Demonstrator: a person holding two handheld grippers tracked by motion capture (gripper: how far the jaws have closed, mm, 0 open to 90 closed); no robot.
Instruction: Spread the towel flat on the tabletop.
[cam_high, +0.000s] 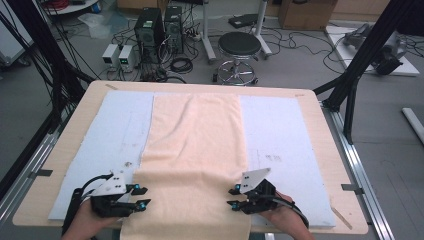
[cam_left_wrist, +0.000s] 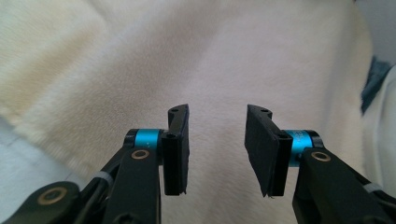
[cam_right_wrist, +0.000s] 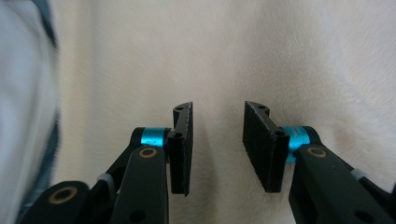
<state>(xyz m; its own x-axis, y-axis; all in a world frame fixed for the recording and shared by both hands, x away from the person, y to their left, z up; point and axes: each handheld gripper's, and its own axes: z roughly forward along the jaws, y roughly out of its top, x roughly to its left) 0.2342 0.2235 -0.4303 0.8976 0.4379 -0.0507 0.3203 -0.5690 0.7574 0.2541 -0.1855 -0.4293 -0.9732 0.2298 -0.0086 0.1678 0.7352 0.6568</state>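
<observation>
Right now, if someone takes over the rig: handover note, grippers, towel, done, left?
Left gripper: open, jaws apart with nothing between them, at the left edge of the cream towel near the table's front.
Right gripper: open, nothing held, at the towel's right edge, same row.
Towel: lies lengthwise down the middle of the pale blue mat, near end draped over the table's front edge, some wrinkles toward the far end.
Done: towel laid out, both grips off.
Left: probably regrip the near corners for a fold; no fold visible so far.

Wooden table (cam_high: 327, 150), pale blue mat (cam_high: 280, 135) on it, cream towel (cam_high: 195, 150) atop
</observation>
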